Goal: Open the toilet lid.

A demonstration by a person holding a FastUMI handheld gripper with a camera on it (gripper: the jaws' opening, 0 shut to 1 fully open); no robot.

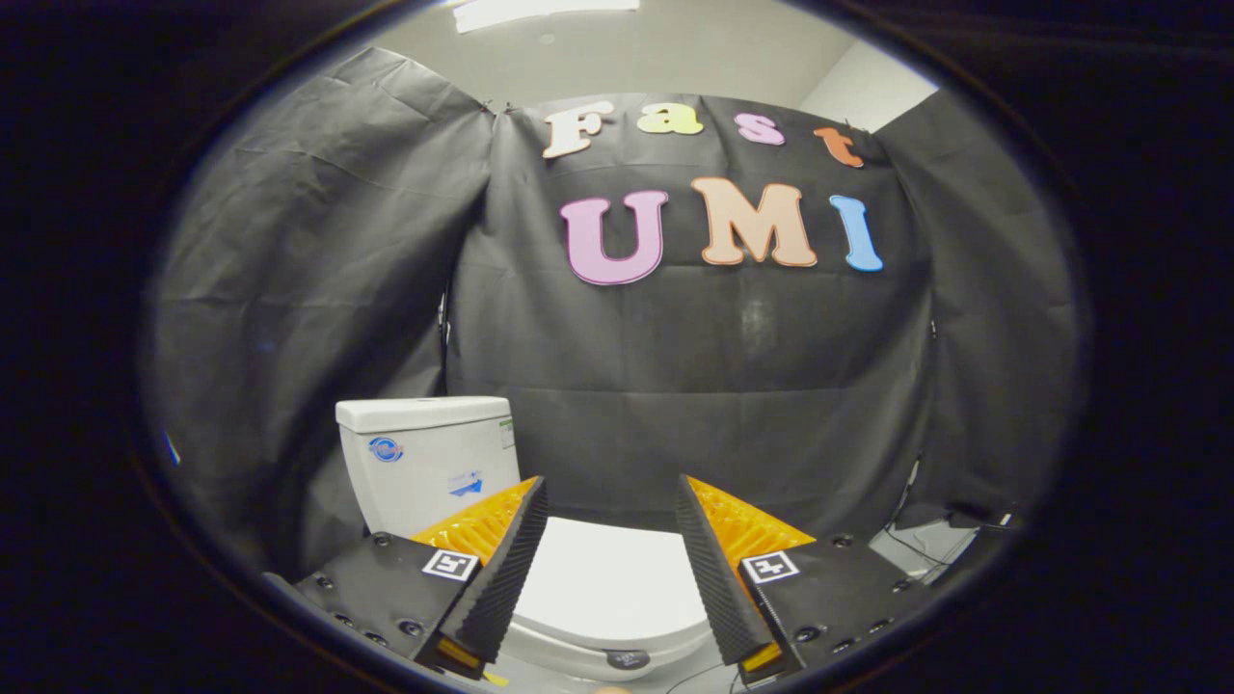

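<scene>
Gripper view, items as I log them from my station.

1. gripper [611, 501]: fingers spread wide apart, nothing held between them, no contact with anything I can see. A square marker tag sits on each finger base.

2. toilet lid [607, 583]: white, lying flat and closed on the bowl, seen in the gap between the fingers and below them. I cannot tell how far above it the fingertips [533, 493] stand.

3. toilet tank [429, 458]: white, with its cover on, beyond the left finger and behind the lid; small stickers on its front.

4. black cloth wall [694, 386]: hangs well beyond the fingers, behind the tank.

5. cables [911, 545]: thin leads on the floor beyond the right finger, near the foot of the cloth.
</scene>
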